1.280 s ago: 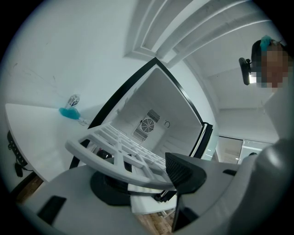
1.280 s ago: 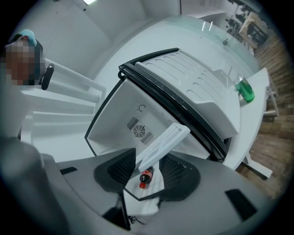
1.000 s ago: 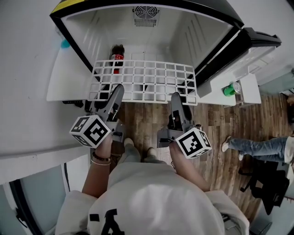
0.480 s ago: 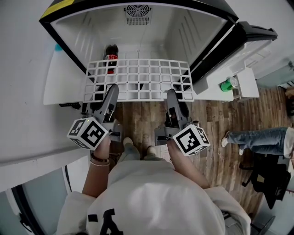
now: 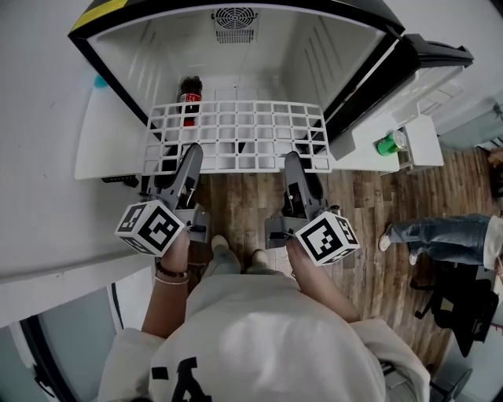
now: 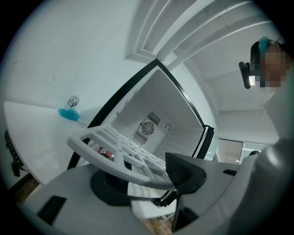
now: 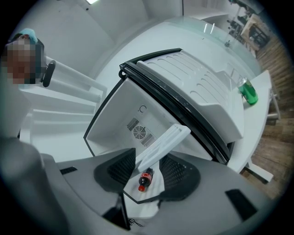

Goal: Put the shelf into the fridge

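Head view shows the task partway through. The shelf (image 5: 236,135), a white grid, is held level in front of the open fridge (image 5: 141,55). Its far edge seems to be just inside the mouth, while most of it hangs over the floor outside. The left gripper (image 5: 192,151) and right gripper (image 5: 291,159) each hold the near rim, fingers clenched on it. The left gripper view shows the rim lying between its pads, and the right gripper view shows the shelf edge-on between its pads.

What is left, as I judge it, is to line the side edges up with the ribs (image 5: 318,51) on the fridge walls, slide the shelf in to the back, and let go. Whether the edges already meet a pair of ribs cannot be told.

Inside the fridge a cola bottle (image 5: 188,96) lies on the bottom near the left wall, partly seen through the grid. A fan grille (image 5: 234,23) sits on the back wall. The door (image 5: 428,78) stands open at the right, and a green bottle (image 5: 387,145) rests in its rack.
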`<state>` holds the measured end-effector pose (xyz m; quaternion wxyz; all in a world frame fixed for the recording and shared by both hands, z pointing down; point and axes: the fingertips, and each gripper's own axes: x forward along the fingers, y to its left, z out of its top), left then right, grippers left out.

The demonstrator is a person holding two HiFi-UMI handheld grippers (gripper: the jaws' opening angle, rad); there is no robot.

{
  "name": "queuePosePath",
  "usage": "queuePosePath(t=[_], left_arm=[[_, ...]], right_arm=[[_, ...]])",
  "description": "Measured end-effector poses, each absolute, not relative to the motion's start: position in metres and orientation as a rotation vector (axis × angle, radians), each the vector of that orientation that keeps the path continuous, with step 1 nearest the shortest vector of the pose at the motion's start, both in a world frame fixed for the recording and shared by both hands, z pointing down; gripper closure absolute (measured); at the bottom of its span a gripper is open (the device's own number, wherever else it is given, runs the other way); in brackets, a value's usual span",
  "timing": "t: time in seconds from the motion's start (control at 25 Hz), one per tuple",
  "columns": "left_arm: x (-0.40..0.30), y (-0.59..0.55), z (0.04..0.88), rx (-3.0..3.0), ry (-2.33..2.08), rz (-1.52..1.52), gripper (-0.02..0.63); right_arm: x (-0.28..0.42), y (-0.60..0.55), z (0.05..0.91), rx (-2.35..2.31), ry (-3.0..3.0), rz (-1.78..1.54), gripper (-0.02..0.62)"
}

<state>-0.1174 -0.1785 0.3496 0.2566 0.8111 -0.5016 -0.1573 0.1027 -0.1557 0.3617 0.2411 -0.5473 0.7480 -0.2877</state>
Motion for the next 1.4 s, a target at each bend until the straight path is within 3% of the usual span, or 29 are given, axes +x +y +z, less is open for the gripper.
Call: queuePosePath(t=[1.4], left_arm=[[-0.1165, -0.1821, 0.3491, 2.199, -1.358, -0.433, 0.39]], right_arm=[[0.1053, -0.1634, 0.3597, -1.497, 2.032, -0.776, 0.433]])
